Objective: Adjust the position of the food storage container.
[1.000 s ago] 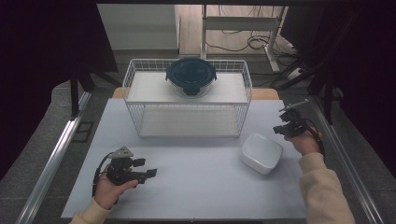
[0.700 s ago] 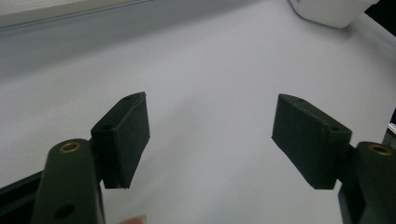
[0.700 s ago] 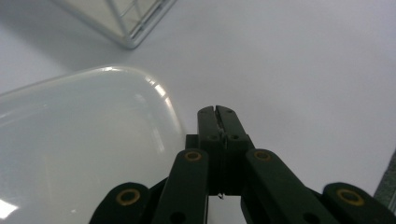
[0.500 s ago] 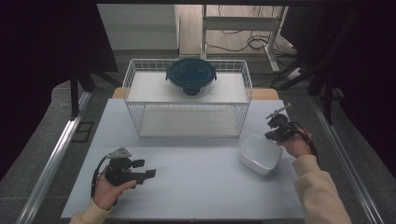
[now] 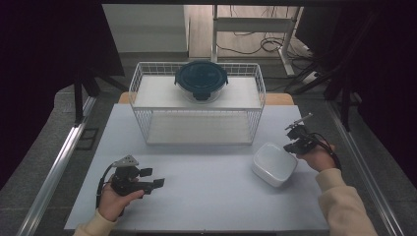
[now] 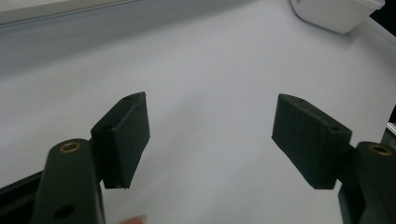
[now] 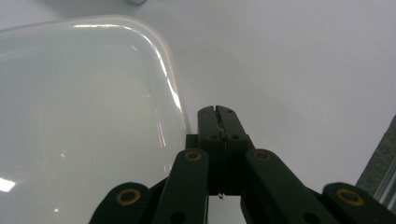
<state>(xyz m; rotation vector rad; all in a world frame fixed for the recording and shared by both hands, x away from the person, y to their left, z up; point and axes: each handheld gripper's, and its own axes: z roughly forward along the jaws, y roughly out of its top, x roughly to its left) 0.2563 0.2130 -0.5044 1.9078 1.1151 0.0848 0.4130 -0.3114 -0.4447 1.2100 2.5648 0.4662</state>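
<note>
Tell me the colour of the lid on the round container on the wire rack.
Dark blue-teal. The lid shows best in the high view, on top of the white wire rack.

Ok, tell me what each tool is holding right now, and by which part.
Nothing is held. The left tool is open over bare table. The right tool is shut on nothing, beside the white container's rim.

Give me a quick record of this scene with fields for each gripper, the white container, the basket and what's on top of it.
left gripper: open, nothing between its jaws, held low over the table at the near left
right gripper: shut, empty, just beside the white container's right edge
white container: square with rounded corners, lying on the table at the right
wire basket: white, at the far middle of the table
dark blue round lidded container: resting on top of the basket
</note>
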